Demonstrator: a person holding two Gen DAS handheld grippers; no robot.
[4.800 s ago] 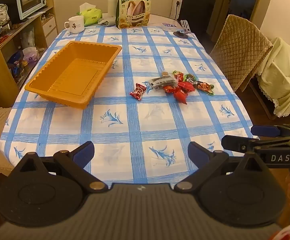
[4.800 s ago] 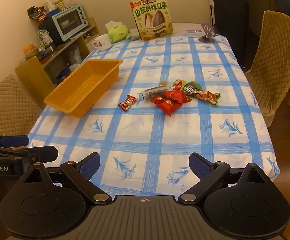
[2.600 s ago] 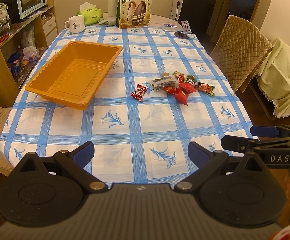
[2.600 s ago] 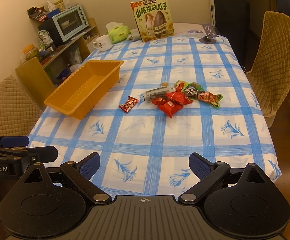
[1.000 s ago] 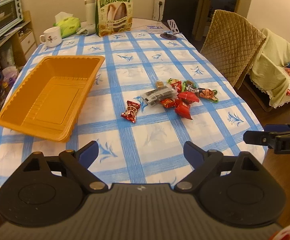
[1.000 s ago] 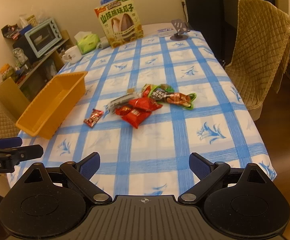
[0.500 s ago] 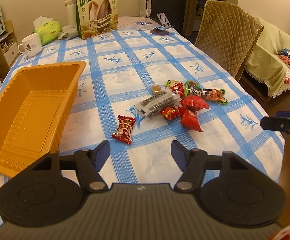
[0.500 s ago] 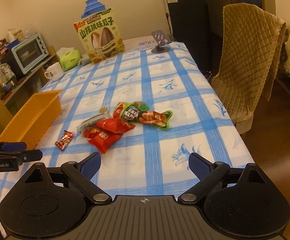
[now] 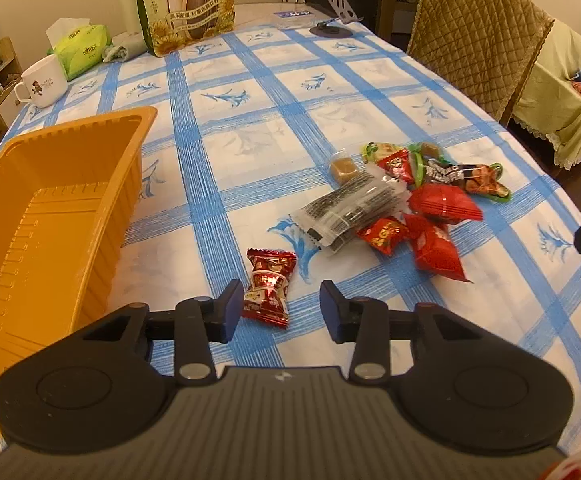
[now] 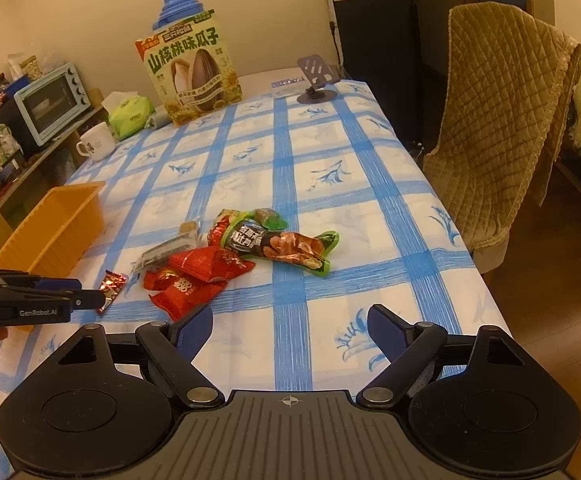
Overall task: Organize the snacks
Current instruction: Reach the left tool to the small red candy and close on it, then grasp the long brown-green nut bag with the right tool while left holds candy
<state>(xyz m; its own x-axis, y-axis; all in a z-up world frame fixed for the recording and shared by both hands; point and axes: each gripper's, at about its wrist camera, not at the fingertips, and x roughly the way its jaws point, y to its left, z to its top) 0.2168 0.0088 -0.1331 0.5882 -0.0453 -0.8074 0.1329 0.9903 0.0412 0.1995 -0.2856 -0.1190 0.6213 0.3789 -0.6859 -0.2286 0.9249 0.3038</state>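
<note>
A lone red-wrapped candy [image 9: 268,286] lies on the blue-checked tablecloth, between the fingers of my left gripper [image 9: 281,308]. Its jaws are closing; a gap still shows on the right side of the candy. In the right wrist view the left gripper [image 10: 92,299] reaches in from the left beside that candy [image 10: 110,285]. A pile of snack packets [image 9: 410,208] [image 10: 230,252] lies mid-table. My right gripper [image 10: 288,322] hovers just short of the pile, jaws closing slightly with nothing between them. An empty orange tray [image 9: 90,124] [image 10: 62,224] sits at the left.
A large sunflower-seed bag [image 10: 190,68], a white mug [image 9: 44,82], a green tissue pack [image 9: 80,46] and a phone stand [image 10: 316,80] stand at the table's far end. A quilted chair [image 10: 502,128] is at the right edge; a toaster oven [image 10: 50,102] sits on a shelf left.
My left gripper has moved forward and down to the lone candy, and its jaws have narrowed around it. The right gripper has come closer to the pile, jaws slightly narrower.
</note>
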